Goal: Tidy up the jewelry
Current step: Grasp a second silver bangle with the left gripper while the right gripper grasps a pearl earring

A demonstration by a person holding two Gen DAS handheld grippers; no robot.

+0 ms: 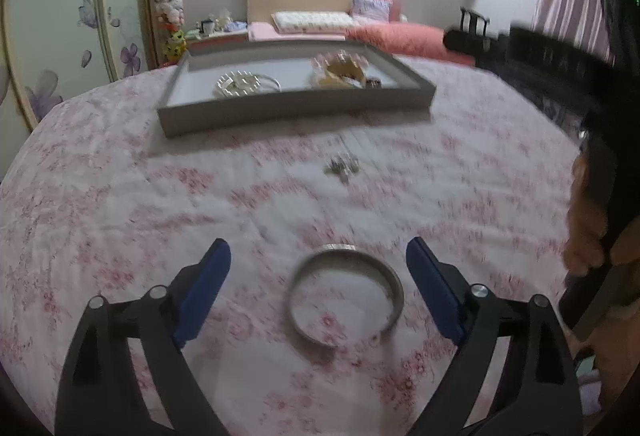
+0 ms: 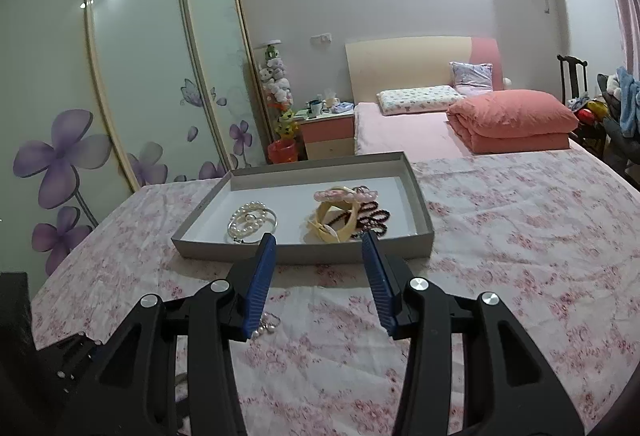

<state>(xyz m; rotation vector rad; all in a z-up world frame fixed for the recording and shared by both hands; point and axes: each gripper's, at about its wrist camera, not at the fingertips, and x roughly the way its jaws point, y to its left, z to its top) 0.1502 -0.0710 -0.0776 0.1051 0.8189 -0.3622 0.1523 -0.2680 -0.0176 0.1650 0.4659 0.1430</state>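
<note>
- I can read no text, label, brand or number in either view.
- The left wrist view is too blurred for any print to show.

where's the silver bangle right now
In the left wrist view, the silver bangle lies flat on the floral bedspread, between the open left gripper fingers, untouched. It is outside the grey tray, nearer the camera.

Small jewelry cluster (image 1: 341, 167) motion-blurred — type unclear; right gripper (image 2: 319, 241) finger hides most of it.
</note>
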